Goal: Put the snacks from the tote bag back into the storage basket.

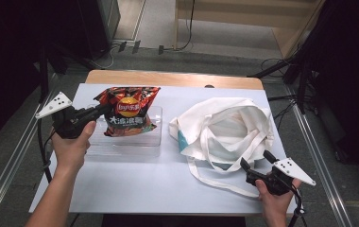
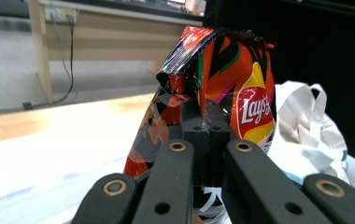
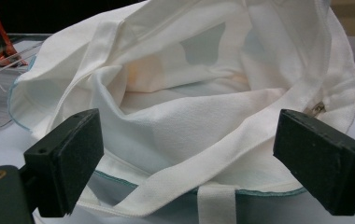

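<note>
A red and black Lay's chip bag (image 1: 129,111) stands in a clear plastic tray (image 1: 155,140) at the table's left. My left gripper (image 1: 106,109) is shut on the bag's left edge; in the left gripper view the closed jaws pinch the foil of the chip bag (image 2: 241,88) at the left gripper's tips (image 2: 206,122). A white cloth tote bag (image 1: 225,127) lies open to the right. Near the front right edge my right gripper (image 1: 255,160) stands open, just short of the tote's handle strap (image 3: 199,172). In the right gripper view the tote bag (image 3: 203,93) mouth gapes beyond the right gripper (image 3: 189,163).
The white table top (image 1: 135,182) has bare room in front of the tray. A wooden strip (image 1: 173,78) runs along the far edge. Metal rails flank the table, and cables lie on the floor behind. The tray's clear corner (image 3: 3,88) shows beside the tote.
</note>
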Motion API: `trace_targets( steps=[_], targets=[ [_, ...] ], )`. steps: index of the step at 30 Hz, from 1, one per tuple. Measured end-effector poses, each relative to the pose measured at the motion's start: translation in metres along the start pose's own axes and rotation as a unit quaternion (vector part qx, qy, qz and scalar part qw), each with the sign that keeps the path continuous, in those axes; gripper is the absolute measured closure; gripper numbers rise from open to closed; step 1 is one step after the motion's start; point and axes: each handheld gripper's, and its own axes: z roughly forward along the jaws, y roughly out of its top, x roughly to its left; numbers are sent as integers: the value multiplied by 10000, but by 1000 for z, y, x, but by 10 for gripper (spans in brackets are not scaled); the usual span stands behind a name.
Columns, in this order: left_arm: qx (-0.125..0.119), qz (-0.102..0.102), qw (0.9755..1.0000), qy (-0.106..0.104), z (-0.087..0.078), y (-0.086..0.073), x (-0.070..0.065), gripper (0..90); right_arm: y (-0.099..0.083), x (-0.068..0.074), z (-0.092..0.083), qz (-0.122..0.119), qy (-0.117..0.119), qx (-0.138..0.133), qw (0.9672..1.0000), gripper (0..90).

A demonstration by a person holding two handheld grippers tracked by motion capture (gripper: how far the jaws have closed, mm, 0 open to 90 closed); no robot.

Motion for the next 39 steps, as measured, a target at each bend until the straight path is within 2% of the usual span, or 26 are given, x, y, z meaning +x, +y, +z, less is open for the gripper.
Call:
trace_targets(
  steps=[8,10,11,12,13,15,16,18,19,20,23,25,29,31,33,36,39],
  targets=[
    [346,-136,9993,-19,14,-24,14,900,-1,0,0,4,-17,8,10000,95],
    [399,-222,9987,226,17,-27,17,871,-1,0,0,9,-26,17,10000,95],
    [381,-369,9981,317,18,-29,19,782,-1,0,0,11,-24,18,10000,95],
    [476,-467,9967,456,19,-30,20,672,-1,0,1,18,-20,20,10000,95],
    [542,-496,9956,584,20,-32,19,567,-1,1,1,9,-13,27,10000,95],
    [682,-608,9927,782,21,-41,17,436,-1,1,0,-14,-12,39,10000,95],
    [738,-661,9910,900,21,-46,15,411,-1,1,0,-20,-15,40,10000,95],
    [739,-707,9909,870,21,-56,12,424,-1,1,0,-22,-28,33,10000,95],
    [753,-708,9907,883,22,-59,11,476,-1,0,0,0,-31,34,10000,95],
    [790,-667,9893,1025,24,-61,9,530,-1,0,0,13,-31,36,10000,95],
    [761,-826,9871,1137,26,-63,13,730,-2,0,1,6,-41,57,10000,95],
    [771,-850,9856,1243,28,-62,15,811,-2,1,1,-22,-44,48,10000,96],
    [790,-819,9852,1281,31,-60,17,895,-3,1,1,-11,-51,67,10000,96],
    [774,-778,9856,1289,29,-60,15,894,-3,0,1,-2,-66,67,10000,96],
    [681,-742,9864,1299,27,-61,13,853,-3,-1,1,-5,-65,63,10000,96],
    [611,-598,9873,1336,22,-63,8,734,-3,-1,1,-12,-70,57,10000,96],
    [524,-414,9885,1358,16,-63,1,542,-3,-1,1,-18,-72,58,10000,96]
  ],
)
